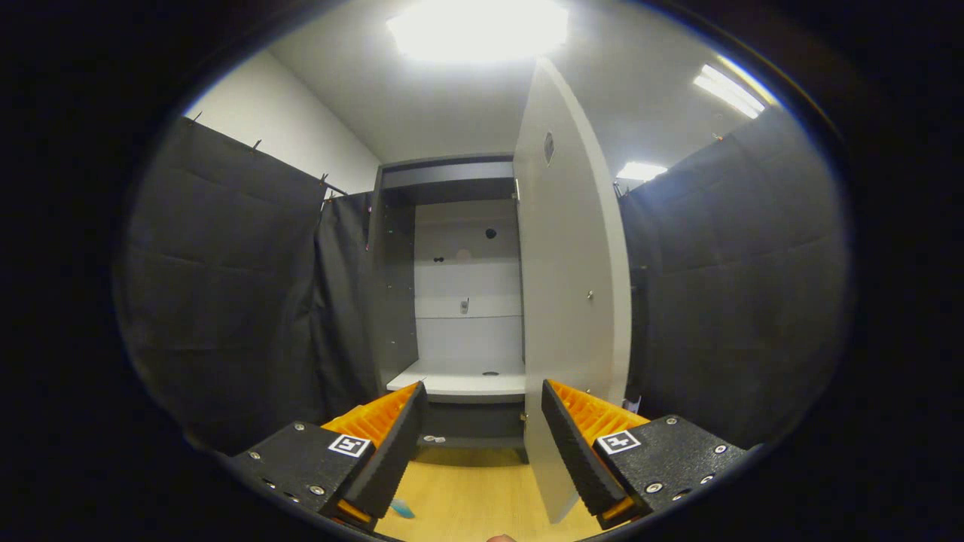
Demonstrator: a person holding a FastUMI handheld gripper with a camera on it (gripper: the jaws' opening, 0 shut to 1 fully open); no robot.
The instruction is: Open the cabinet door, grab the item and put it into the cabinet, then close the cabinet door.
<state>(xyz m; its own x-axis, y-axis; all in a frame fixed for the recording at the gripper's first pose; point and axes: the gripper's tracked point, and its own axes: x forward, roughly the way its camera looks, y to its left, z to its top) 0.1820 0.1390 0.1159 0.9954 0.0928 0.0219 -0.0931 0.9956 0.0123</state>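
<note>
Hand-held gripper (478,452) spread wide, holding nothing, open cabinet door (568,301) just ahead, cabinet (452,226) beyond

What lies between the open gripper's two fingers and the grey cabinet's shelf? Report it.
In the gripper view, bare light wooden floor stretches from the open gripper to the cabinet shelf; the pale open door stands alongside.

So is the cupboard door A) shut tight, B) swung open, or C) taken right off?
B: the cabinet door stands swung out edge-on, showing the pale shelf inside the cabinet, just beyond the open, empty gripper.
</note>
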